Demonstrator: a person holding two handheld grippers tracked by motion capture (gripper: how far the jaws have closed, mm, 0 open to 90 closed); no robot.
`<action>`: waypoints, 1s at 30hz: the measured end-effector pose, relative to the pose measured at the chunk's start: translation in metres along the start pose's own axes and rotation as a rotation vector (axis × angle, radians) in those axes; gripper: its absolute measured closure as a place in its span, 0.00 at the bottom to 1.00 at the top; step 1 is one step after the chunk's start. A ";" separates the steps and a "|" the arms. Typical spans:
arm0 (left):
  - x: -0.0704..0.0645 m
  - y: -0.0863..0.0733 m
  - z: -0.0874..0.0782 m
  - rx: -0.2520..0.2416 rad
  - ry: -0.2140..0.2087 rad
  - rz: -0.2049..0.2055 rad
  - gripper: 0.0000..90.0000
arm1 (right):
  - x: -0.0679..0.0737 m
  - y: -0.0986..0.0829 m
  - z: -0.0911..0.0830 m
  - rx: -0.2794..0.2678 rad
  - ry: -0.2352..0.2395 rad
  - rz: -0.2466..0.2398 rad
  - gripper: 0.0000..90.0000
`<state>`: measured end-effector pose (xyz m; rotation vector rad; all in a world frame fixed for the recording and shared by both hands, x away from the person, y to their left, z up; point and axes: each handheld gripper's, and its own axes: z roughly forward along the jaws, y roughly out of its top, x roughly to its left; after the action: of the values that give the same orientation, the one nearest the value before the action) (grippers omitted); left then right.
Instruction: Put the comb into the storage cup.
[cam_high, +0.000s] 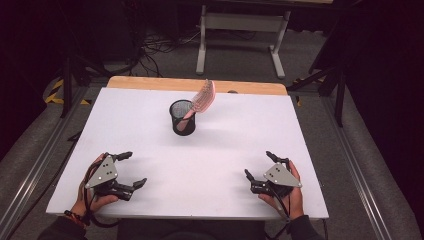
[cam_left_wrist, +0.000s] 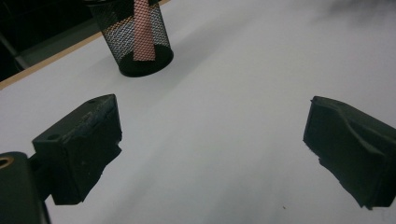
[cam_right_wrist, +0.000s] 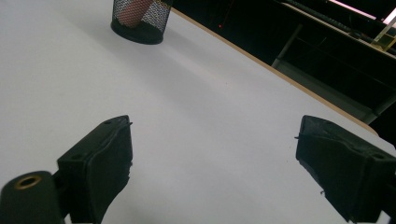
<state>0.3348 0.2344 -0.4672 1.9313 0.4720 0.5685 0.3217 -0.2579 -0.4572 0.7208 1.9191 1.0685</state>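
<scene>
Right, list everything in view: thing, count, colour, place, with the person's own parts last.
mesh cup: 1, black, upright on the far middle of the board
hairbrush: 1, pink, handle down in the mesh cup, head leaning right over its rim
white board: 1, white, covers most of the table
table: 1, wood edge showing along the far side of the board
desk frame: 1, pale grey, on the floor beyond the table
left gripper: 1, black with grey plate, near left of the board, jaws open
right gripper: 1, black with grey plate, near right, jaws open
hands: 2, one holding each gripper, at the near edge
</scene>
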 end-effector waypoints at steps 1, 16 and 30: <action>0.000 0.000 0.000 -0.001 0.000 -0.002 0.06 | 0.000 0.000 0.000 0.000 0.000 0.000 0.12; 0.001 -0.001 0.000 0.004 0.016 -0.015 0.06 | 0.001 -0.012 -0.008 0.000 0.012 0.032 0.09; -0.001 -0.001 -0.001 0.003 0.009 -0.004 0.06 | -0.001 -0.010 -0.012 -0.034 -0.012 0.052 0.10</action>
<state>0.3337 0.2348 -0.4678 1.9314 0.4820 0.5743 0.3111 -0.2683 -0.4613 0.7592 1.8769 1.1241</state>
